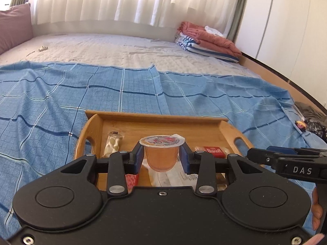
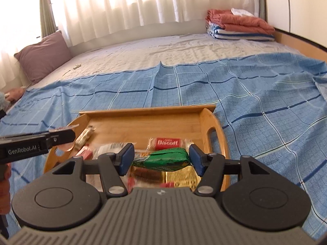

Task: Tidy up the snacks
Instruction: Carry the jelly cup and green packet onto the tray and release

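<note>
Orange jelly cup (image 1: pixel 162 153) between left gripper (image 1: pixel 162 159) fingers (image 1: pixel 138 158), above wooden tray (image 1: pixel 155 118).

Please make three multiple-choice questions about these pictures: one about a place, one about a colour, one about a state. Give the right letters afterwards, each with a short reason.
1. Where does the red Biscoff packet lie?
A. on the purple pillow
B. in the wooden tray with handle slots
C. on the folded blankets

2. What colour is the wrapper of the snack between the fingers of the right gripper?
A. green
B. yellow
C. white

3. What is the state of the left gripper?
A. open and empty
B. shut on a spoon
C. shut on the sealed orange jelly cup

Answers:
1 B, the packet rests on the tray floor near its right handle.
2 A, the green foil-wrapped snack sits between the blue pads.
3 C, both blue pads press the sides of the cup, whose printed lid is still sealed on.
</note>
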The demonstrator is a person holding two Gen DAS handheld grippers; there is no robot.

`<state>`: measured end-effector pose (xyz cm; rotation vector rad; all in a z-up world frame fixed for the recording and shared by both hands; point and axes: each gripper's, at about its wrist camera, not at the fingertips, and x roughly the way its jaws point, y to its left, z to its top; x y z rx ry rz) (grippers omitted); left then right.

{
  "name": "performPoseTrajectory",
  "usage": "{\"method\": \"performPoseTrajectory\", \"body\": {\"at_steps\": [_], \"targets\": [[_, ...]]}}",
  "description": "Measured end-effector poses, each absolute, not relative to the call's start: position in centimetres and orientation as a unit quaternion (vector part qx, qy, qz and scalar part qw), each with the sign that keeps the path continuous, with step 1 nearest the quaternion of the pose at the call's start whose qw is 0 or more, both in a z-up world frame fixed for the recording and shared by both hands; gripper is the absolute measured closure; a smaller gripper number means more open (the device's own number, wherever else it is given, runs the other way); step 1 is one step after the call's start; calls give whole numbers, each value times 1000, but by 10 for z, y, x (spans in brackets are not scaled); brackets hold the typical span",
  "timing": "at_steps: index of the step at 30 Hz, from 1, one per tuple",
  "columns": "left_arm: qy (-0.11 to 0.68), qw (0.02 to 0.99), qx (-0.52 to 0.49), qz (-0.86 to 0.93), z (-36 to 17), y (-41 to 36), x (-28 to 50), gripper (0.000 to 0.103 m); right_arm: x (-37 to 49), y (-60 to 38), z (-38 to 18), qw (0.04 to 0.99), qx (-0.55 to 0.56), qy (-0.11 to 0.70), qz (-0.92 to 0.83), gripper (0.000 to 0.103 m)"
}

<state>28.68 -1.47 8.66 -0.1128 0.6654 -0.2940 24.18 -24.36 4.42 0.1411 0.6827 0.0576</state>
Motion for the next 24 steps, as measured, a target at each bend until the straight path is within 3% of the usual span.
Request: {"method": "performPoseTrajectory", "body": {"at_steps": [10, 24], "targets": [[364, 924, -62, -103, 50, -15, 361, 68, 318, -263, 15, 925, 99, 367, 6, 41], [374, 922, -47, -90, 15, -22, 390, 68, 357, -251, -18, 931, 93, 353, -7, 40]]}}
